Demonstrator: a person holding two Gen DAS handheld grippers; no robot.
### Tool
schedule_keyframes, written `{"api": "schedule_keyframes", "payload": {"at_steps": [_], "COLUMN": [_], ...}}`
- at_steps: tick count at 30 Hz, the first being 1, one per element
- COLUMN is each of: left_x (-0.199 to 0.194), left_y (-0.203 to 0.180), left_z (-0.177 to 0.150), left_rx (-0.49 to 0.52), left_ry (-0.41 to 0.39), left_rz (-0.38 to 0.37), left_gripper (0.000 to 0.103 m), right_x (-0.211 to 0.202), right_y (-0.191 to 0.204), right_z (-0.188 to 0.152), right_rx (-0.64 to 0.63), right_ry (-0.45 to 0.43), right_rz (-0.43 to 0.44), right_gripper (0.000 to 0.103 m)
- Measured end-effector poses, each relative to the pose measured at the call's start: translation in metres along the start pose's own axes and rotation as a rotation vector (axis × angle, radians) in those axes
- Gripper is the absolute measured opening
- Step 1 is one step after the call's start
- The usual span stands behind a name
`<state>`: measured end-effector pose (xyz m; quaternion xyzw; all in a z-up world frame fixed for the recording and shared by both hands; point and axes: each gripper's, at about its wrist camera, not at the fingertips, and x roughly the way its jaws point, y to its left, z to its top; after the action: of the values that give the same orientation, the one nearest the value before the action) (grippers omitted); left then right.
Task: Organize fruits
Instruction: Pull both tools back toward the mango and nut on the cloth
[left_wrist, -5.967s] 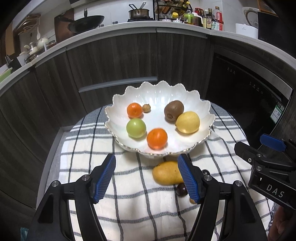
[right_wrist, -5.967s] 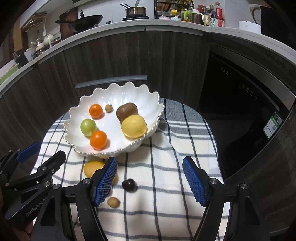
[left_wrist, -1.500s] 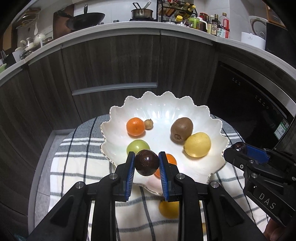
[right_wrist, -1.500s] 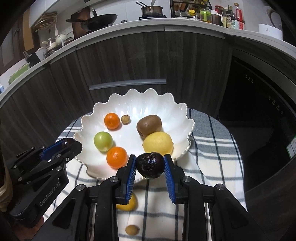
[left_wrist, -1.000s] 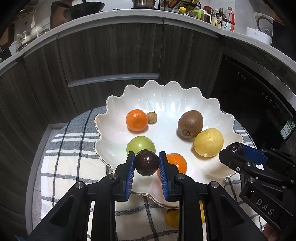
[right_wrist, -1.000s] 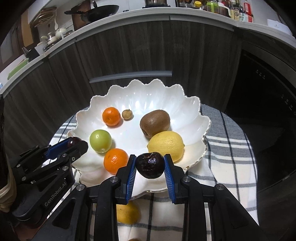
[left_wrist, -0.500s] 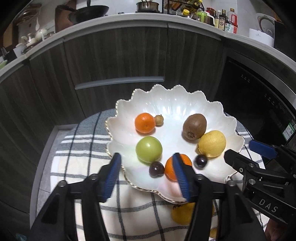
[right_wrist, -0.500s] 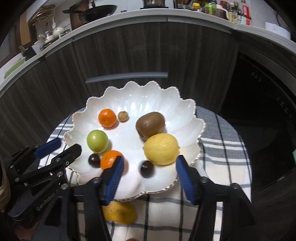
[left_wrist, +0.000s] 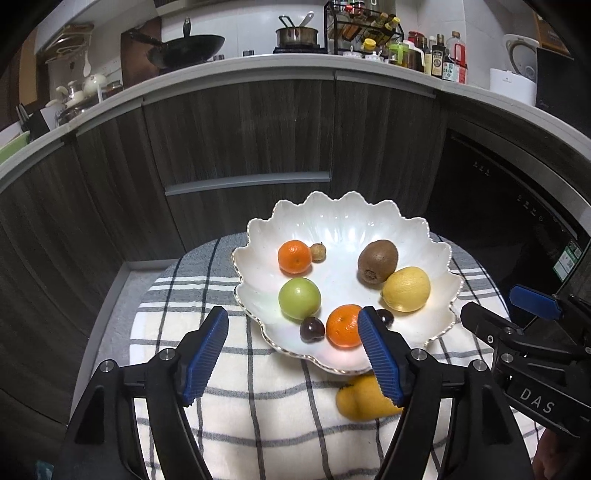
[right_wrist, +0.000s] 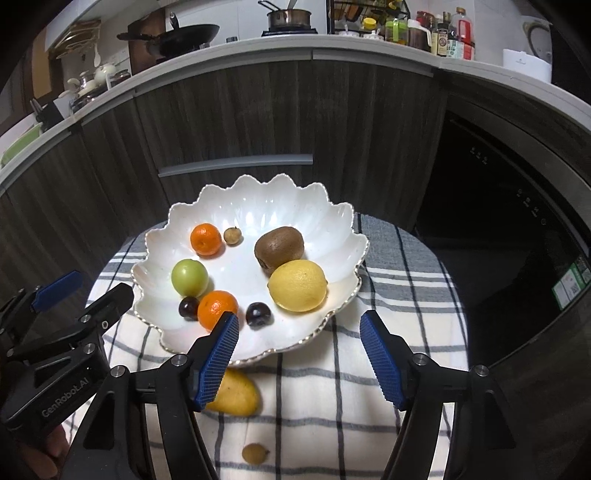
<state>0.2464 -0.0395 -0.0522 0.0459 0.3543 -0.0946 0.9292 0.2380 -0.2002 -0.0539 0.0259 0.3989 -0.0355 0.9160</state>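
1. One white scalloped bowl (right_wrist: 258, 206) stands on a checked cloth (right_wrist: 332, 406) that covers the tabletop.
2. Inside the bowl lie eight fruits: two oranges (right_wrist: 206, 239) (right_wrist: 217, 309), one green fruit (right_wrist: 189, 277), one kiwi (right_wrist: 279, 245), one lemon (right_wrist: 297, 285), one small brown fruit (right_wrist: 232, 235) and two dark plums (right_wrist: 189, 307) (right_wrist: 258, 314).
3. The near orange sits between the two plums; the left plum touches it and the green fruit.
4. Outside the bowl, on the cloth, lie two fruits: one yellow mango (right_wrist: 236, 397) just beside the bowl's near rim, and one small brown fruit (right_wrist: 254, 453) nearer the camera.
5. Left hand-held gripper (left_wrist: 291, 354): jaws apart and opening, nothing between the pads, hovering over the bowl's near-left rim.
6. Right hand-held gripper (right_wrist: 299, 354): jaws apart and opening, empty, above the bowl's near-right rim.
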Motion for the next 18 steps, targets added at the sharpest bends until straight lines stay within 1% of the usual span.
{"api": "schedule_keyframes", "payload": {"at_steps": [9,13,18], "left_x": [-0.027,-0.027,-0.015], "left_y": [-0.015,-0.025,-0.041], "left_z": [-0.008,-0.015,-0.028], "left_rx": [0.019,0.032,0.057], "left_ry": [-0.017,-0.011,0.02], "left_rz": [-0.009,-0.019,-0.041], "left_gripper": [0.074,0.076,0.076], "right_x": [-0.03,-0.034,-0.032], "right_y": [-0.008,-0.018,-0.033], "right_z": [-0.012,-0.021,-0.036], "right_rx": [0.01,0.025,0.04], "right_ry": [-0.027,-0.022,-0.005], "right_rz": [-0.009,-0.018,-0.042], "right_gripper": [0.069,0.069,0.069]}}
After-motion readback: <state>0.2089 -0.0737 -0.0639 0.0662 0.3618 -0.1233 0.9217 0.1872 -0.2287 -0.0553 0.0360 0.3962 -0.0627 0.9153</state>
